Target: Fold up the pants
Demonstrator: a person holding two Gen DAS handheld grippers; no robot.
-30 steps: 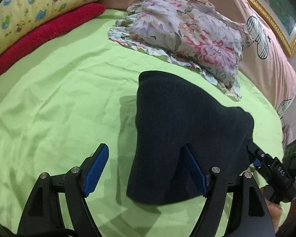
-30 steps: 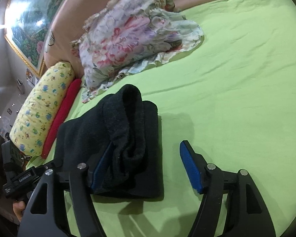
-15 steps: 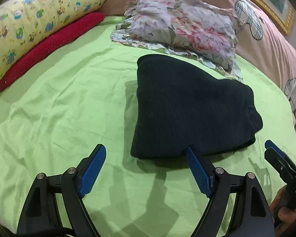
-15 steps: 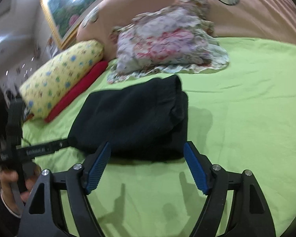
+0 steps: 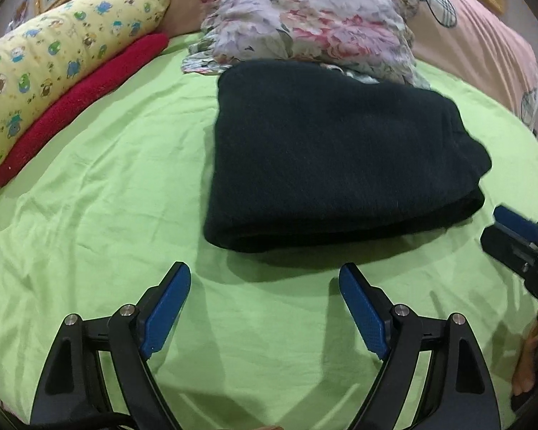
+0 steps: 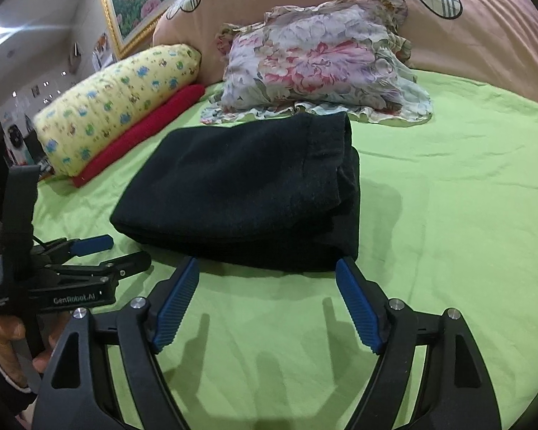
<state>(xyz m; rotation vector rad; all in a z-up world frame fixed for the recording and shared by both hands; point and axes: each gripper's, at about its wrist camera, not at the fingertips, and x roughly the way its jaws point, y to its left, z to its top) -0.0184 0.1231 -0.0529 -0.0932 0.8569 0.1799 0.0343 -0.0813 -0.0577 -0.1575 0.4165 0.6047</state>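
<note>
The dark pants point(image 5: 333, 154) lie folded in a thick rectangle on the green bed sheet point(image 5: 100, 186); they also show in the right wrist view point(image 6: 247, 190). My left gripper point(image 5: 265, 286) is open and empty, just short of the pants' near edge. My right gripper point(image 6: 267, 279) is open and empty, its tips close to the pants' near edge. The left gripper also shows at the left of the right wrist view point(image 6: 104, 251). One blue pad of the right gripper shows at the right edge of the left wrist view.
A floral pillow point(image 5: 305, 25) lies just behind the pants. A yellow patterned bolster point(image 5: 53, 57) rests on a red towel roll point(image 5: 86, 104) at the left. A pink duvet point(image 6: 484, 43) is heaped along the back. A framed picture point(image 6: 136, 3) hangs on the wall.
Both grippers have drawn back from the pants, which earlier lay between or against their fingers. The raised fold has settled, and the pants now lie flat and free.
</note>
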